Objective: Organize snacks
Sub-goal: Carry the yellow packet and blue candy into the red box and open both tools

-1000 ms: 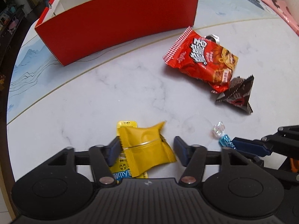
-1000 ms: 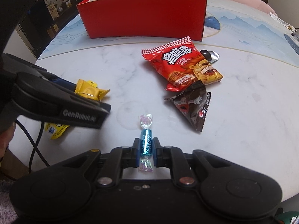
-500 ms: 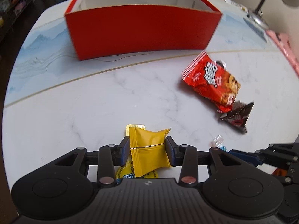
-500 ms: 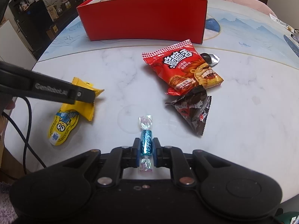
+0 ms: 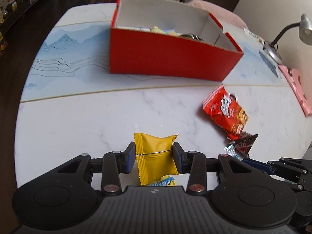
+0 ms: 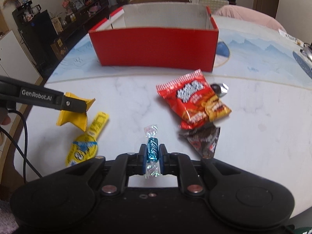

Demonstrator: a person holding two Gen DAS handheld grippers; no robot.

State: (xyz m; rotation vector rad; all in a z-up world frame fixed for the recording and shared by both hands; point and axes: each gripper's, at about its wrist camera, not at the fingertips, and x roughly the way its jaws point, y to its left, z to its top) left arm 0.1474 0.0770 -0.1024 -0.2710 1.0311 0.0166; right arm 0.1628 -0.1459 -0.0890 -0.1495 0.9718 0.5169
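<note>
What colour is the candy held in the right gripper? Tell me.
Metallic blue with clear twisted ends: the candy shows best in the right wrist view.

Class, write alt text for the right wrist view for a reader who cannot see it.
The right gripper holds a blue wrapped candy above a white marble table. Beyond lie a red snack bag and an open red box; at left, the left gripper holds a yellow packet.

A red box [image 5: 171,60], a plain yellow packet [image 5: 154,156], a blue-wrapped candy [image 6: 152,150], and a seemingly white-veined marble tabletop [image 5: 97,120].
</note>
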